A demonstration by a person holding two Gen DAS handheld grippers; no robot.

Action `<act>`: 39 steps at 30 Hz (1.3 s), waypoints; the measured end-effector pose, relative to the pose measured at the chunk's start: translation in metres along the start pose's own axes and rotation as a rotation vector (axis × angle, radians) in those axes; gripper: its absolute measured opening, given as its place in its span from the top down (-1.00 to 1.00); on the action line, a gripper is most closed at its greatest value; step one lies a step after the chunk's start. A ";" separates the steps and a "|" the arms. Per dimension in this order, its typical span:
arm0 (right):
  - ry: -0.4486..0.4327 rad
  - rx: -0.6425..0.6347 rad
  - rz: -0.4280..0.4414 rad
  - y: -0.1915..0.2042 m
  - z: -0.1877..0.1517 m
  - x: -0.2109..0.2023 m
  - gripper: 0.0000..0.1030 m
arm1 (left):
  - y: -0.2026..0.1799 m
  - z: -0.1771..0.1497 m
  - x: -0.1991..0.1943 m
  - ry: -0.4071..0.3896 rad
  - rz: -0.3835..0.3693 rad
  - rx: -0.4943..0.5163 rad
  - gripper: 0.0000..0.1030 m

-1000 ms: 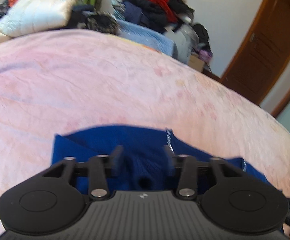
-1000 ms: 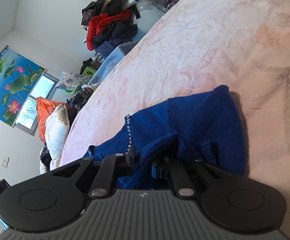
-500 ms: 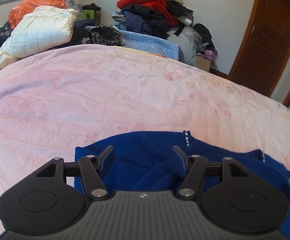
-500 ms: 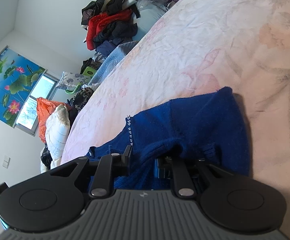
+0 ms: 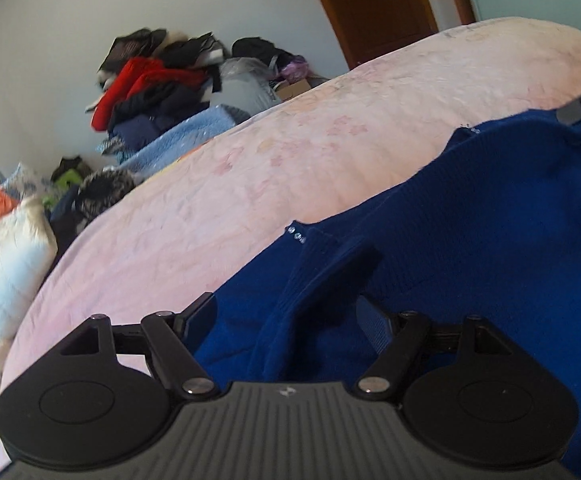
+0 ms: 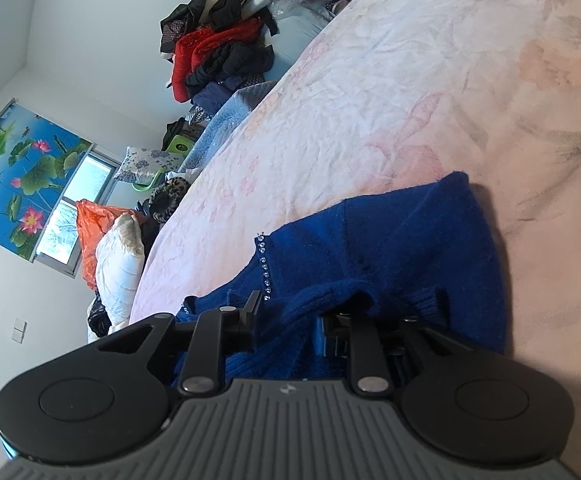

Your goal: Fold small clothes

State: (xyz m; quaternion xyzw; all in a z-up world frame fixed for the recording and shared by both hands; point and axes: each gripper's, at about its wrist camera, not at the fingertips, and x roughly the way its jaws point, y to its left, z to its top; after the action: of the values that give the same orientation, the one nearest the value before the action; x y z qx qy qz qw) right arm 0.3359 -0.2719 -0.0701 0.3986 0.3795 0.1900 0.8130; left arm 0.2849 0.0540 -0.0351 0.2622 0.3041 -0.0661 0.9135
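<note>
The sweater [image 6: 390,248] was deep royal blue, with a row of small clear rhinestones [image 6: 264,264] along one edge, and it lay on a pale pink bedspread [image 6: 430,80] printed with faded flowers. The grippers' fingers [image 5: 200,312] were black above a ribbed grey body. Behind the bed, the clothes pile [image 5: 158,80] showed red, black and navy, beside a white quilted pillow [image 5: 6,264], an orange bag [image 6: 90,236] and a blue lotus-patterned blind [image 6: 22,168].
</note>
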 end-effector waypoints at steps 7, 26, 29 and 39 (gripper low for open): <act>0.013 0.010 0.025 0.004 0.003 0.001 0.15 | 0.006 0.011 0.014 0.040 -0.045 -0.060 0.59; -0.064 0.148 0.009 -0.017 0.017 0.021 0.47 | 0.055 0.000 0.028 0.069 0.013 -0.357 0.83; -0.094 0.151 0.018 -0.014 0.017 0.016 0.25 | 0.063 0.000 0.021 0.057 0.041 -0.385 0.83; -0.041 -0.141 0.049 0.032 0.005 0.026 -0.27 | 0.057 -0.003 -0.006 0.034 -0.063 -0.378 0.82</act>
State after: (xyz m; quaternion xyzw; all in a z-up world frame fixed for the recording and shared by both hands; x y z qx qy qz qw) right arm 0.3565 -0.2390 -0.0545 0.3530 0.3388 0.2279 0.8418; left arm 0.2950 0.1042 -0.0085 0.0773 0.3346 -0.0317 0.9387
